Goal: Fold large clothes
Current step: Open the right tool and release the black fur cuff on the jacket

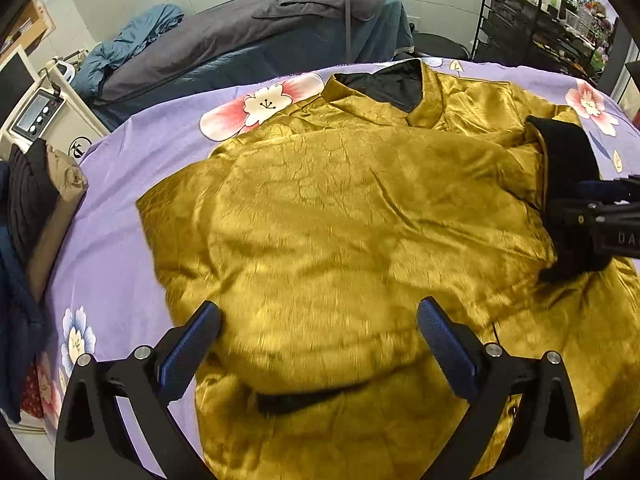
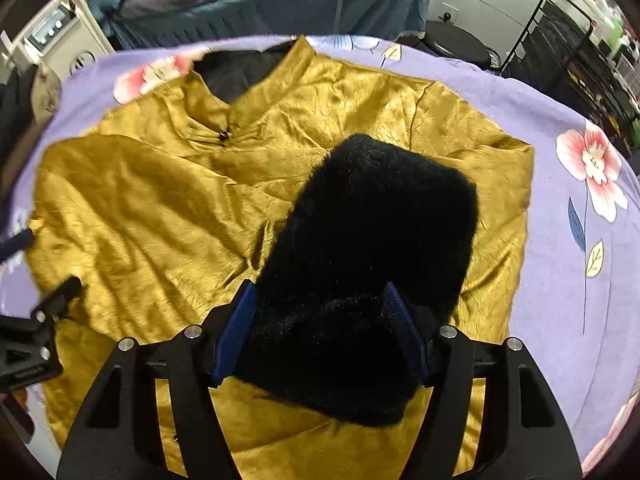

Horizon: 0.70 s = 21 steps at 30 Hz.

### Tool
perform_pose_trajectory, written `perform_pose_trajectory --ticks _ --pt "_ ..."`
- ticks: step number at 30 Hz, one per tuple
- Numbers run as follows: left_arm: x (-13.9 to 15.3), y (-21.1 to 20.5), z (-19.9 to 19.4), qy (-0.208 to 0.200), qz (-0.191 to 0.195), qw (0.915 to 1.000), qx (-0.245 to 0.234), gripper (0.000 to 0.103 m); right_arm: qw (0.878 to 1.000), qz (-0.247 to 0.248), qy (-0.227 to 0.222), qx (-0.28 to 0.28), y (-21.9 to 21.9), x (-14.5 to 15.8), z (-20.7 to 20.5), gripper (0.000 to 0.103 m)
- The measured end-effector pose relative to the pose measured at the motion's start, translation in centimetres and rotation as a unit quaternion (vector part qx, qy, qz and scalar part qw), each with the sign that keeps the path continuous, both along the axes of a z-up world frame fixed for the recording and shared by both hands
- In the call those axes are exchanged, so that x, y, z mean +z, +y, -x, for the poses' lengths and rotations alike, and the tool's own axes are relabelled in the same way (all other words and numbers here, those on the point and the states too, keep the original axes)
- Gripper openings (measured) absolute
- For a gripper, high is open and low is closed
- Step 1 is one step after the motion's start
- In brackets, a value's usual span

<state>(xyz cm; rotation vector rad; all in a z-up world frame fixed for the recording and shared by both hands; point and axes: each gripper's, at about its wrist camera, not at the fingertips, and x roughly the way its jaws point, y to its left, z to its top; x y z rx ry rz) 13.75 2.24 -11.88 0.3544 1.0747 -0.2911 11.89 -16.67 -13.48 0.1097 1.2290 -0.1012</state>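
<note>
Gold jacket [image 1: 340, 208] spread front-up on a worktop covered by a purple floral sheet [image 1: 120, 240]; its stand collar [image 1: 376, 96], showing black lining, points to the far edge of the sheet. All places below are given relative to the collar.

Left sleeve: folded in across the chest, lying just below the collar.

Black fur cuff [image 2: 380, 240]: the end of the right sleeve, raised above the jacket front, below and to the right of the collar. It sits between the blue pads [image 2: 236, 332] of the right claw [image 2: 324, 332]; the fur fills the gap and meets both pads, so the claw grips the cuff with its jaws set wide.

Left claw [image 1: 320, 344]: open, nothing between its pads, hanging over the lower jacket front, well below the collar.

Folded garments [image 1: 44, 208]: stacked at the worktop's edge, far left of the collar.

Grey bedding [image 1: 248, 28]: on a bed beyond the collar.

Black wire rack [image 1: 520, 20]: beyond and to the right.
</note>
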Motion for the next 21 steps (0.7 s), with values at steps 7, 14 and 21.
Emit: perform_pose_trajectory --ticks 7,14,21 --pt "0.7 2.6 3.6 0.006 0.018 0.9997 0.017 0.097 0.999 -0.016 -0.019 0.035 0.7 1.0 4.5 0.079" --pt "-0.6 5.6 7.2 0.018 -0.008 0.9995 0.024 0.097 0.999 -0.039 -0.011 0.031 0.1 0.7 9.0 0.079" --pt "-2.1 11.1 9.3 0.069 0.036 0.9923 0.097 0.097 0.995 -0.091 0.014 -0.036 -3.7 -1.4 14.0 0.079"
